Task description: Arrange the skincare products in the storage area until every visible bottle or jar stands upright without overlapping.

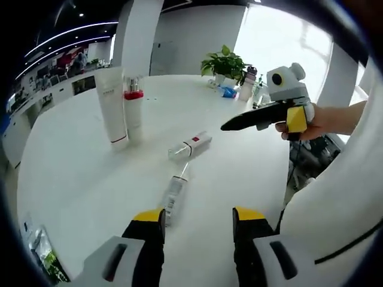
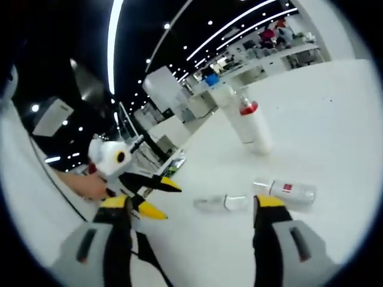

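On the round white table (image 1: 78,173) a tall white tube (image 1: 112,107) and a white bottle with a red band (image 1: 133,106) stand upright side by side. A clear bottle with a red label (image 1: 190,145) lies on its side mid-table. A smaller clear bottle (image 1: 173,194) lies nearer, just beyond my left gripper (image 1: 197,218), which is open and holds nothing. My right gripper (image 1: 230,125) hovers at the right, held by a hand (image 1: 326,122). In the right gripper view my right gripper (image 2: 192,206) is open above the small bottle (image 2: 221,203) and red-label bottle (image 2: 287,191).
A potted plant (image 1: 224,63), a blue item (image 1: 228,91) and some small bottles (image 1: 248,84) sit at the table's far side. Packets (image 1: 45,251) lie at its near left edge. The table rim (image 1: 287,179) drops off at the right. My left gripper (image 2: 163,199) shows open at the table's edge.
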`<control>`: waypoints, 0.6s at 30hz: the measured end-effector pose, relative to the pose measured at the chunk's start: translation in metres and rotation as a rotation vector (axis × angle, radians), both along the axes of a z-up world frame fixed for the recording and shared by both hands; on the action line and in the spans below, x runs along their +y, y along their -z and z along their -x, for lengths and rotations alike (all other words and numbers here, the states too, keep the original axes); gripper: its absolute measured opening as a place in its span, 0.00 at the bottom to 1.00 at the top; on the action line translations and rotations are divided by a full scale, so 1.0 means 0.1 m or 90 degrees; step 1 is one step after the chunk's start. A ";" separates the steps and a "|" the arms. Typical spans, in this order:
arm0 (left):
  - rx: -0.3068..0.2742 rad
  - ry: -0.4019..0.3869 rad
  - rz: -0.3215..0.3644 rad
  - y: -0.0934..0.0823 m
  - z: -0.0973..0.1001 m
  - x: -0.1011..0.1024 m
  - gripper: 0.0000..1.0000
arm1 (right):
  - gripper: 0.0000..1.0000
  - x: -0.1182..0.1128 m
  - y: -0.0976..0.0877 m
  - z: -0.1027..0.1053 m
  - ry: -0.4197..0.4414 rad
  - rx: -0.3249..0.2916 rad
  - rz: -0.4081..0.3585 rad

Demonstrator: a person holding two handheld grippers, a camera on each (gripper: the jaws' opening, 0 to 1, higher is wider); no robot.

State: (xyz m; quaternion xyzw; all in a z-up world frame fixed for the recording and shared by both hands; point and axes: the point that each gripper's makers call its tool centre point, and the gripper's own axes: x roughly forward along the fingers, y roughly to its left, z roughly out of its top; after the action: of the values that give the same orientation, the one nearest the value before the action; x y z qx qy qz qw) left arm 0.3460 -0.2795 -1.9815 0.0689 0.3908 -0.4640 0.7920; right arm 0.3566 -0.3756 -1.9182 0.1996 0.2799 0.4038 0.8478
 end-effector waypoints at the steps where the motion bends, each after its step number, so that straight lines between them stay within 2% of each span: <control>1: 0.002 0.003 -0.007 0.03 -0.01 -0.02 0.47 | 0.82 -0.01 0.00 0.01 0.001 -0.001 0.000; 7: -0.003 0.034 -0.075 0.21 -0.06 0.00 0.50 | 0.82 -0.10 0.04 0.09 0.012 -0.004 0.018; 12: -0.004 0.041 -0.109 0.31 -0.16 0.02 0.50 | 0.82 -0.18 0.05 0.16 0.018 -0.001 0.023; 18: -0.012 0.049 -0.136 0.40 -0.29 -0.05 0.49 | 0.82 -0.22 0.07 0.20 0.018 0.007 0.027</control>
State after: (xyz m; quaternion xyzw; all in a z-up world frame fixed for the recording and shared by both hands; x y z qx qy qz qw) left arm 0.3749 -0.2843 -2.0212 0.1724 0.4275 -0.4491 0.7653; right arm 0.3368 -0.3980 -1.9254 0.1875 0.2903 0.3850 0.8558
